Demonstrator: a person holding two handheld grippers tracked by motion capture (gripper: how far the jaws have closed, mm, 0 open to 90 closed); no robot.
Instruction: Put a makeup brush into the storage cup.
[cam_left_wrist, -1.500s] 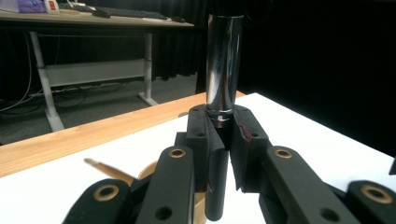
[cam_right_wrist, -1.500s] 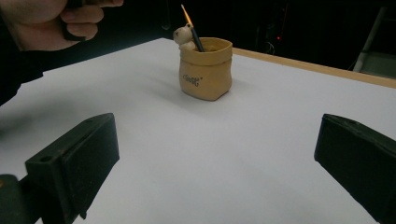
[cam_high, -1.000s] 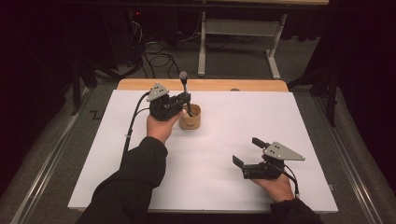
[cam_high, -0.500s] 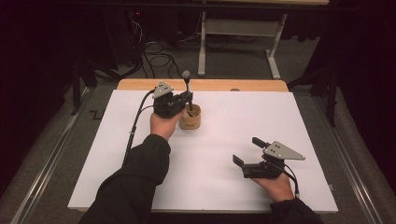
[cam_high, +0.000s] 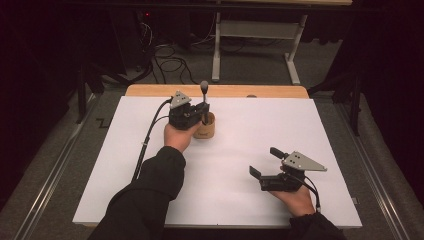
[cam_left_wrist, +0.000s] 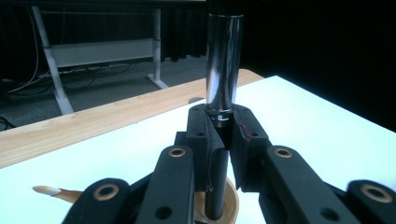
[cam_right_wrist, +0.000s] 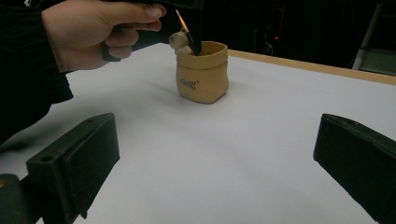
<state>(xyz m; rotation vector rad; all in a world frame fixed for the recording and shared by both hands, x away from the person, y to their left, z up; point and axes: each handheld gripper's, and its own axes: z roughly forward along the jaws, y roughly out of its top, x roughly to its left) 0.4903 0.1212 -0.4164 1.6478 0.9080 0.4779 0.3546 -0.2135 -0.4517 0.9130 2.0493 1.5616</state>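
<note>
Above the tan sack-shaped pot (cam_high: 204, 131), the left gripper's (cam_high: 204, 113) jaws clamp an upright, shiny-handled black tool (cam_left_wrist: 224, 65).

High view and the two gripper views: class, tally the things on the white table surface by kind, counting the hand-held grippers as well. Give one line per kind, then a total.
Hand-held grippers: 2, the left gripper and the right gripper
Tan pots: 1, the pot
Metal-handled tools standing in the pot: 1, the tool
Total: 4
</note>
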